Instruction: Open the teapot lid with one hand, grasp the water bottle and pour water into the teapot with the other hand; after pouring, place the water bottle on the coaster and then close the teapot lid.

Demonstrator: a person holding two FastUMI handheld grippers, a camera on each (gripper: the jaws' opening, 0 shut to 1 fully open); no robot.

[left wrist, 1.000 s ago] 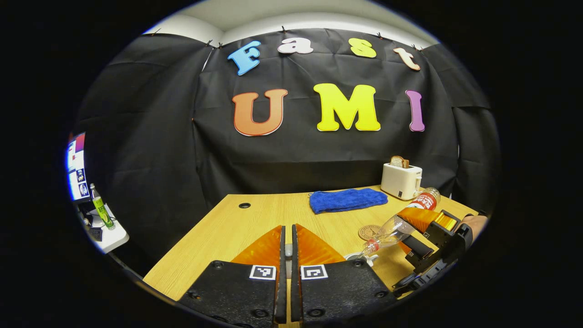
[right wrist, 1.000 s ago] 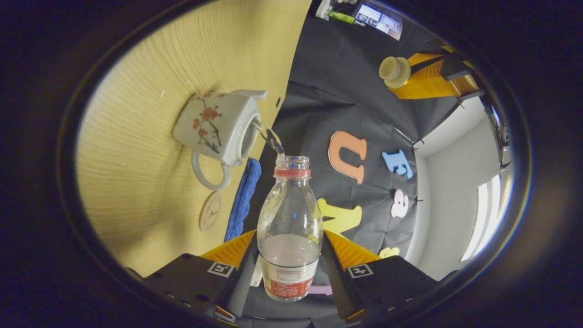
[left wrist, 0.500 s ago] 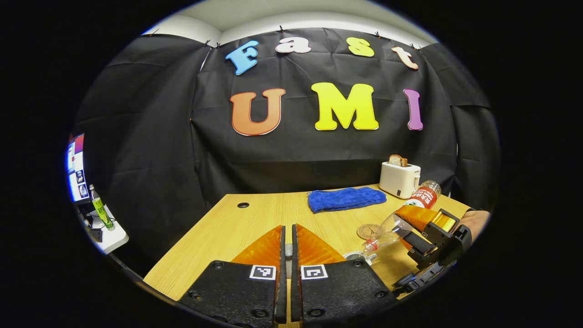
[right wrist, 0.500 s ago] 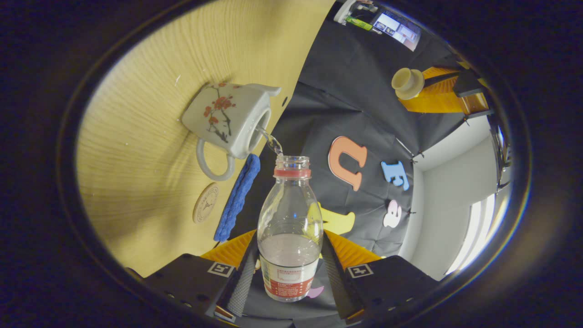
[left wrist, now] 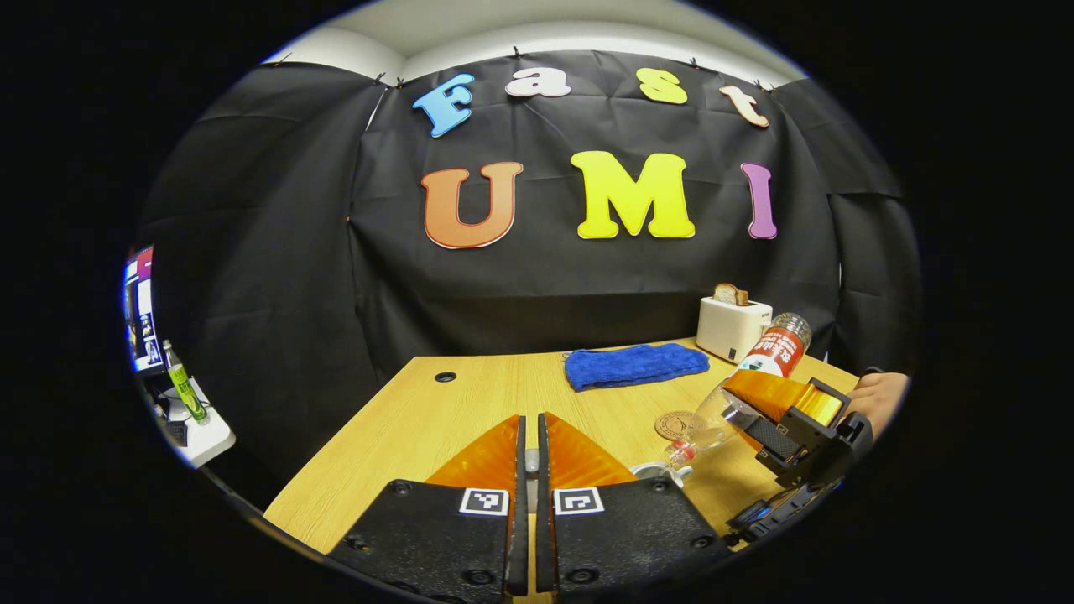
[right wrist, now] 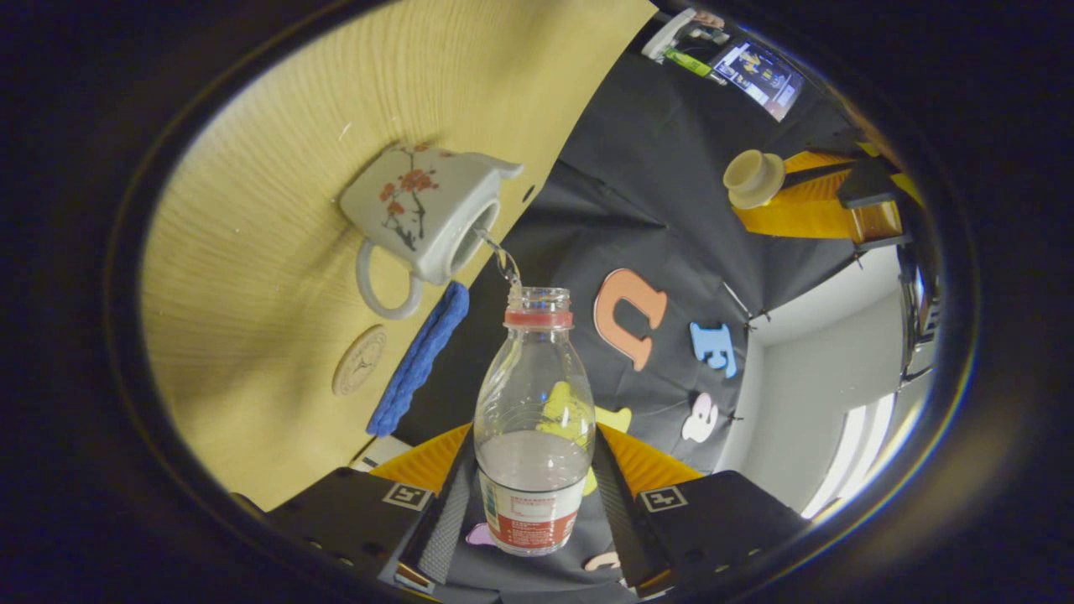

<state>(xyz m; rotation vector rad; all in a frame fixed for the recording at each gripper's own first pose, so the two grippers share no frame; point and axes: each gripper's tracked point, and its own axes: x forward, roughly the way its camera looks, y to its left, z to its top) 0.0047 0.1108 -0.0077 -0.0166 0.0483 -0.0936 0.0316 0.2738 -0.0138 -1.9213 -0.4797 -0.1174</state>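
One right gripper [right wrist: 534,495] tipping water bottle [right wrist: 534,436] over teapot [right wrist: 424,214]

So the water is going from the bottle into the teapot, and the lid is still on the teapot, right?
Not quite. The water bottle is pouring into the teapot, but the lid is off: the right gripper view shows the pot's mouth open and the lid held up in the air by the left tool.
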